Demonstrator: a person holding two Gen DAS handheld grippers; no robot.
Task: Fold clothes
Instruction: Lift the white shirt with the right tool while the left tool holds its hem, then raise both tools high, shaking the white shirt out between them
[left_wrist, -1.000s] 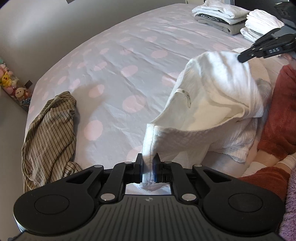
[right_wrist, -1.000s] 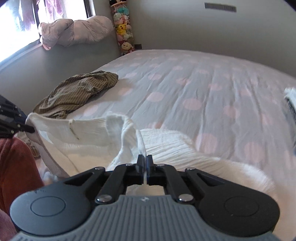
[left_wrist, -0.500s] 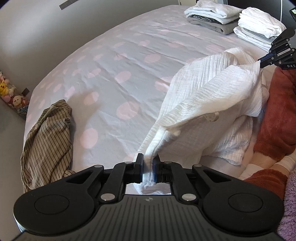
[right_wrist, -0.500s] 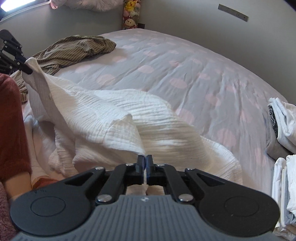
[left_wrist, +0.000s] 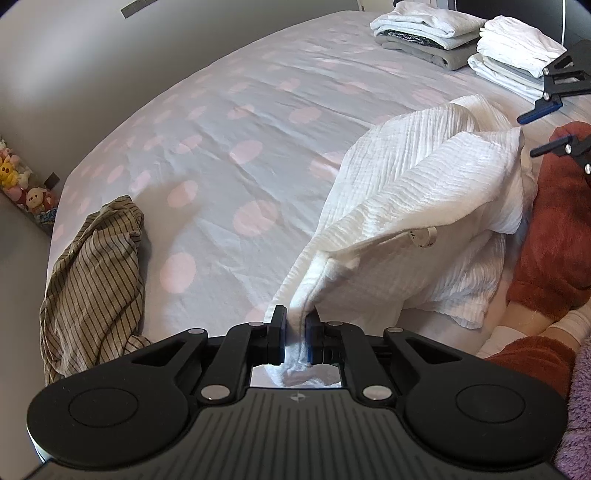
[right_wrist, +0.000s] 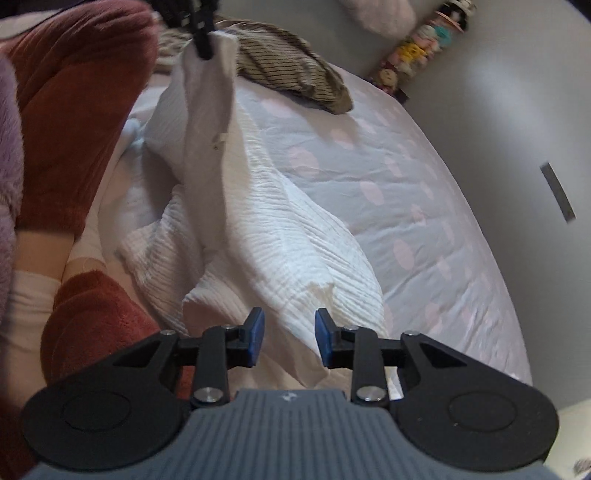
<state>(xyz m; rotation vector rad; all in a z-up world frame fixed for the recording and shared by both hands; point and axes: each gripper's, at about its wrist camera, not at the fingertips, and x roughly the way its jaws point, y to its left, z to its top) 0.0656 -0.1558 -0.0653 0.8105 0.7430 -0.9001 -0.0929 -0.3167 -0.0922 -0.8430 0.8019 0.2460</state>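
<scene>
Where bedspread (left_wrist: 229, 122) bare, ample room

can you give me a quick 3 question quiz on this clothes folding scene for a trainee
1. True or false: the left gripper is shut on the white garment.
2. Which describes the right gripper? A: clamped on the striped garment. B: jaws apart, nothing pinched, having just been opening. C: shut on a folded stack.
3. Fill in: the folded stacks sit at the far side of the ____.

Key
1. True: its pads pinch a bunched edge of the white cloth.
2. B: the blue pads stand apart above the white cloth, not pressing on it.
3. bed, with its pink-dotted sheet.
</scene>
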